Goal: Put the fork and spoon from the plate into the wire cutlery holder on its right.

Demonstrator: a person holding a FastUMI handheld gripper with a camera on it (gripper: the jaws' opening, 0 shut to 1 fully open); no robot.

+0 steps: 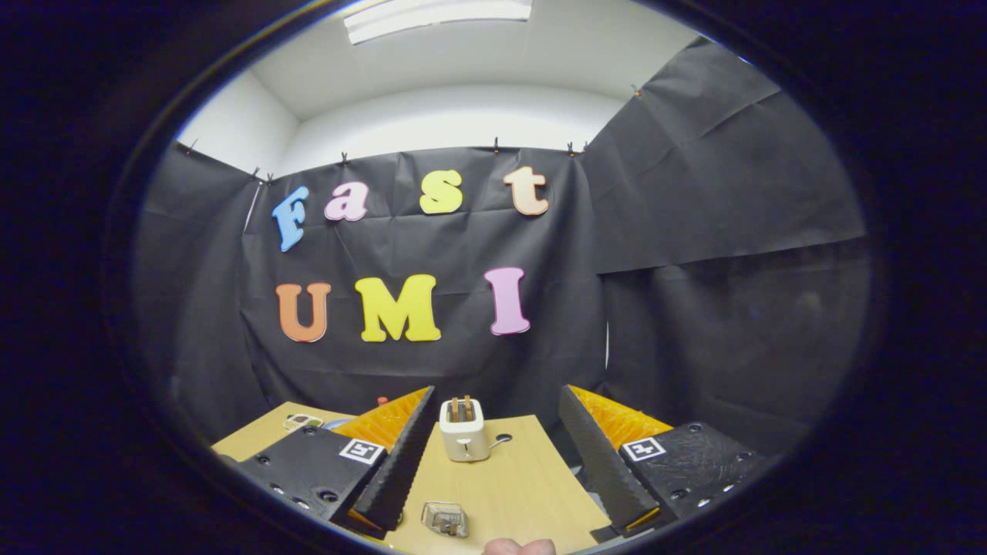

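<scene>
On the counter, between the fingers: a small pale toaster (pixel 464 439) stands upright on the light wooden counter (pixel 524 486), with two brown slices poking out of its top slots and a side lever pointing towards the right finger.
Gripper: the gripper (pixel 497 391) is spread wide and holds nothing; both fingers hang above the counter, well apart from each other.
Left finger: its ridged inner face (pixel 401 462) runs just beside the toaster, apart from it.
Right finger: its ridged inner face (pixel 601 455) stands farther from the toaster, out over the counter's right edge.
Markers: a square black-and-white marker (pixel 362 451) sits on the left finger's mount, and a second marker (pixel 643 448) on the right mount.
Wire container: a small see-through container (pixel 445 519), seemingly wire, rests on the counter closer in than the toaster, near the base of the left finger; something metallic lies inside it, too small to tell what.
Beyond the left finger: a small pale outlined object (pixel 302 421) lies on the far left part of the counter, with a sliver of blue (pixel 336 423) just beside it; neither is clear enough to name.
Person: a fingertip (pixel 520 547) shows at the counter's near edge.
Surroundings: black cloth (pixel 694 231) walls the booth, under a white ceiling with a strip light (pixel 436 15).
</scene>
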